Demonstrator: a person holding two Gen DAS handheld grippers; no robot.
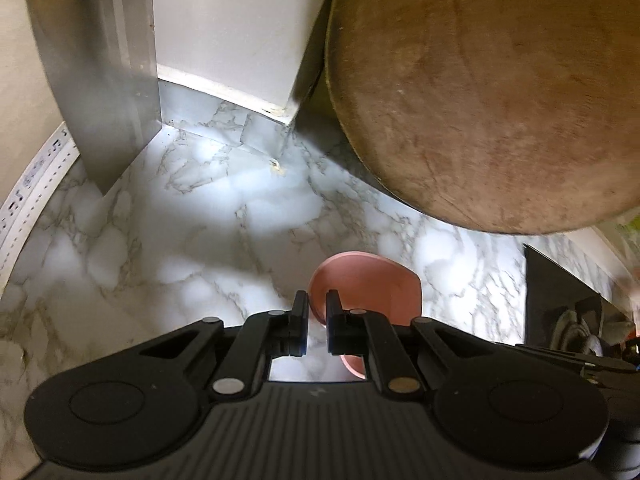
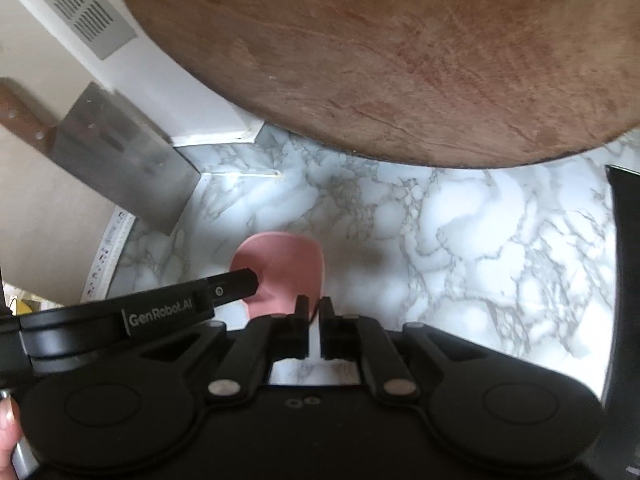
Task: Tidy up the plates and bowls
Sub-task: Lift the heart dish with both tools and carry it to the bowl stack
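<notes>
Left wrist view: left gripper pinches the near rim of a pink dish, jaws pressed nearly together w/ only the thin rim between them. Right wrist view: right gripper does likewise on the same pink dish, at the opposite side of its rim, jaws nearly together. Left tool's finger is visible in that view, lying across the dish's left edge.

Location: dish sits low in both views, over the marble-pattern counter. Cannot tell from the frames whether it rests on the surface or hangs clear of it; shadow below suggests it's off the counter, approx. judgement only.

Surroundings: round wooden board leans at the back right, well apart from the dish. Cleaver stands propped at the left wall, also apart. Dark appliance edge at far right.

Handling assessment: dish looks small, shallow, matte, prob. plastic or silicone, so light and not very fragile. Can't confirm material; if ceramic, chips easily. Rim is thin, so the hold is narrow and a smooth surface could slip. Two opposed rim grips are the sound choice: keeps it level, stops it swinging. Recommend holding both sides evenly, no twisting between tools, and clear of the board's edge.
</notes>
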